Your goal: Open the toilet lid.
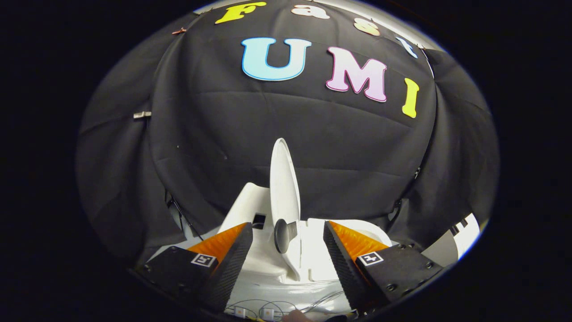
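The white toilet lid (284, 181) stands raised, close to upright, seen nearly edge-on just beyond my fingers. Its grey hinge cap (281, 235) shows at its foot, between the fingertips. The white toilet body (286, 268) lies below and between the fingers, with the tank part (248, 201) to the left of the lid and the bowl rim (366, 228) to the right. My gripper (288, 235) is open, its two black-and-orange fingers (232, 252) spread wide on either side of the lid's base, touching nothing.
Black cloth walls close in behind and to both sides of the toilet. Thin wires and small connectors (254, 311) lie on the toilet body close under the gripper. A white and grey object (460, 237) stands at the far right.
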A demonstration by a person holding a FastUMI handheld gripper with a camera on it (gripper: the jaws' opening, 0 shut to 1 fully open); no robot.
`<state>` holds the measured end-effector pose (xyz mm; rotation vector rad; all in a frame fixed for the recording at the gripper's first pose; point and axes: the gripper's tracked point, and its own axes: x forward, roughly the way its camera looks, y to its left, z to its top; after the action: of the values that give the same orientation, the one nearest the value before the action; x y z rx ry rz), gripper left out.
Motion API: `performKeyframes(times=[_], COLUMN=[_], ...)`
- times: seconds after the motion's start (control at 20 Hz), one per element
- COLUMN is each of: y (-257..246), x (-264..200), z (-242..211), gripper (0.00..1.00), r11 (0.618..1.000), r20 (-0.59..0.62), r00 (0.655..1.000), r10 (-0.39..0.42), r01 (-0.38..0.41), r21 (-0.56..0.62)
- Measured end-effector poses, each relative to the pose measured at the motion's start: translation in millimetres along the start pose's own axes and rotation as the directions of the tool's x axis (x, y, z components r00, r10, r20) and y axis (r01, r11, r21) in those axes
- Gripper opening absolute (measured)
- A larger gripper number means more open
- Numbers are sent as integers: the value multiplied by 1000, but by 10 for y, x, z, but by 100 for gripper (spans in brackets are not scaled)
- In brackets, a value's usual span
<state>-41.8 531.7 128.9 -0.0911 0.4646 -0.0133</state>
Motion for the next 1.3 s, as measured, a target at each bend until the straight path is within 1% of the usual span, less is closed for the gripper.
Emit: performKeyframes(times=[0.2, 0.35, 0.55, 0.65, 0.85, 0.95, 1.3], y=[-112, -169, -462, -679, -1188, -1479, -2582], x=[-119, -249, -397, -396, -331, -267, 96], z=[179, 320, 504, 539, 468, 430, 103], gripper=[99, 99, 99, 100, 99, 99, 99], r11=[998, 986, 963, 958, 945, 946, 969], r20=[32, 67, 118, 138, 157, 179, 232], r00=[998, 989, 971, 965, 959, 957, 962], r10=[51, 136, 208, 224, 235, 228, 145], r01=[-52, -141, -224, -244, -263, -261, -186], r21=[36, 91, 147, 151, 196, 193, 165])
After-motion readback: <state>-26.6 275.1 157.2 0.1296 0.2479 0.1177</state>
